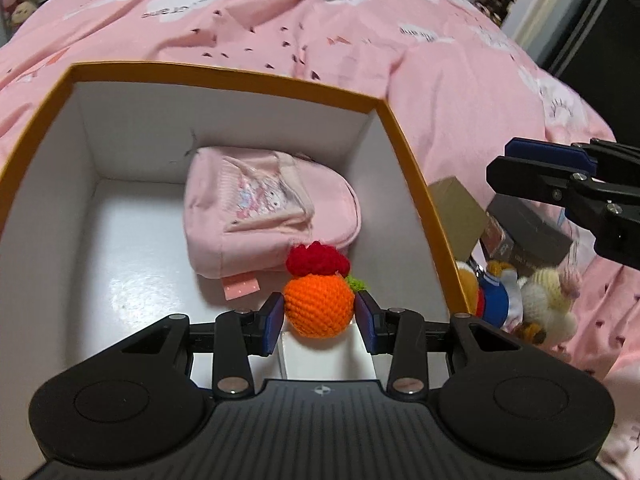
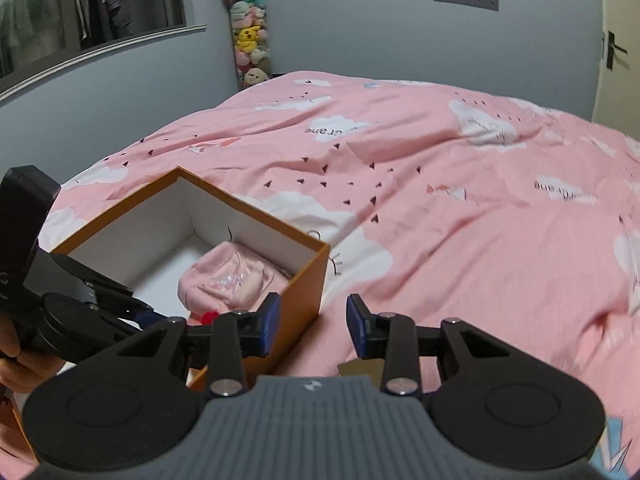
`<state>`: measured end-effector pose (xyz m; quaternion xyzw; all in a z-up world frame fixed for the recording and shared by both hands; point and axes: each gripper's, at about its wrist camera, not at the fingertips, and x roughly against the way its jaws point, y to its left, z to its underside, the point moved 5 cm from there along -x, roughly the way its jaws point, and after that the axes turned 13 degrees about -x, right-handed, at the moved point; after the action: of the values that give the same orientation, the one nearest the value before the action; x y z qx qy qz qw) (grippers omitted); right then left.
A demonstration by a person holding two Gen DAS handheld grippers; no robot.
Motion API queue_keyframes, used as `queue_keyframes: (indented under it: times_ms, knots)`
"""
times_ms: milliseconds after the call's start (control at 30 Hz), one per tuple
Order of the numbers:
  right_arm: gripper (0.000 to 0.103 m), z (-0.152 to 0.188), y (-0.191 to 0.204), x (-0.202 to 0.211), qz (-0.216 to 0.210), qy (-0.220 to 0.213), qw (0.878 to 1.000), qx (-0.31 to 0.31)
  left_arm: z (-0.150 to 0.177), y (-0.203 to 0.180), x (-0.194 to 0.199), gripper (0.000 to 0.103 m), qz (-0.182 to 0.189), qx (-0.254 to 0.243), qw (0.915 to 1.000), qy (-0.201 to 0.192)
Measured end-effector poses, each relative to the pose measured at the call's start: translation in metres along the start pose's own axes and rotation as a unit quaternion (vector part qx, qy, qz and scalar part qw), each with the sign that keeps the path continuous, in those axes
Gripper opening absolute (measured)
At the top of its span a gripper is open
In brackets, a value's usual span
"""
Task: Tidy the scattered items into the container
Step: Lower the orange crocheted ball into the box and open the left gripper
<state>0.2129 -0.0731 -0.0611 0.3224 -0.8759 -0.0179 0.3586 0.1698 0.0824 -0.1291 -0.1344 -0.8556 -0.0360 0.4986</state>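
An orange crochet ball toy (image 1: 320, 304) with a red tuft on top sits between the blue pads of my left gripper (image 1: 320, 316), which is shut on it. It hangs inside the orange-rimmed cardboard box (image 1: 224, 74), near the front right corner. A small pink backpack (image 1: 260, 216) lies on the box floor behind it. My right gripper (image 2: 313, 312) is open with nothing between its fingers, over the bed just right of the box (image 2: 248, 204). In the left wrist view the right gripper (image 1: 502, 162) reaches in from the right, outside the box. The backpack (image 2: 232, 280) also shows in the right wrist view.
Right of the box lie several plush toys (image 1: 532, 300), a dark flat box (image 1: 528, 232) and a brown cardboard piece (image 1: 456, 208). A pink cloud-print duvet (image 2: 440, 200) covers the bed. A hand (image 2: 12, 360) holds the left tool. A column of plush toys (image 2: 250, 40) hangs on the far wall.
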Motion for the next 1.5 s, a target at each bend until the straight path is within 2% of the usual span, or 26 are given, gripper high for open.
queue_keyframes:
  times_ms: [167, 333, 433, 467, 500, 633, 800, 1100, 1267, 1500]
  knots:
    - [0.039, 0.006, -0.003, 0.001, -0.003, 0.0, 1.0, -0.012, -0.003, 0.0, -0.009, 0.045, 0.01, 0.001, 0.9998, 0.019]
    - [0.039, 0.007, -0.003, 0.002, -0.009, 0.0, 1.0, -0.018, -0.002, 0.001, -0.003, 0.051, 0.006, -0.001, 0.9999, 0.011]
    - [0.039, 0.009, -0.004, 0.001, -0.009, 0.001, 1.0, -0.019, 0.0, 0.003, 0.003, 0.051, 0.008, 0.014, 0.9998, 0.013]
    - [0.039, 0.01, -0.004, 0.001, -0.009, 0.001, 1.0, -0.021, 0.001, 0.003, 0.005, 0.048, 0.014, 0.016, 0.9997, 0.01]
    - [0.039, 0.01, -0.005, 0.002, -0.009, 0.001, 1.0, -0.021, 0.0, 0.002, 0.007, 0.041, 0.017, 0.016, 0.9997, 0.008]
    - [0.039, 0.011, -0.003, 0.002, -0.01, 0.001, 1.0, -0.022, -0.002, 0.0, 0.004, 0.031, 0.009, 0.012, 0.9999, 0.006]
    - [0.039, 0.011, -0.004, 0.004, -0.008, 0.001, 1.0, -0.025, -0.004, -0.002, -0.008, 0.028, 0.027, 0.021, 0.9993, 0.013]
    - [0.04, 0.02, -0.007, 0.0, 0.005, 0.014, 1.0, -0.025, -0.001, -0.004, -0.006, 0.028, 0.02, 0.021, 0.9994, 0.016]
    - [0.04, 0.024, -0.007, 0.002, 0.005, 0.017, 0.999, -0.028, -0.003, -0.01, 0.013, 0.028, -0.004, 0.014, 0.9998, -0.01]
    - [0.041, 0.033, -0.004, 0.009, 0.007, 0.019, 0.999, -0.031, -0.003, -0.029, 0.048, 0.028, -0.064, -0.02, 0.9957, -0.064]
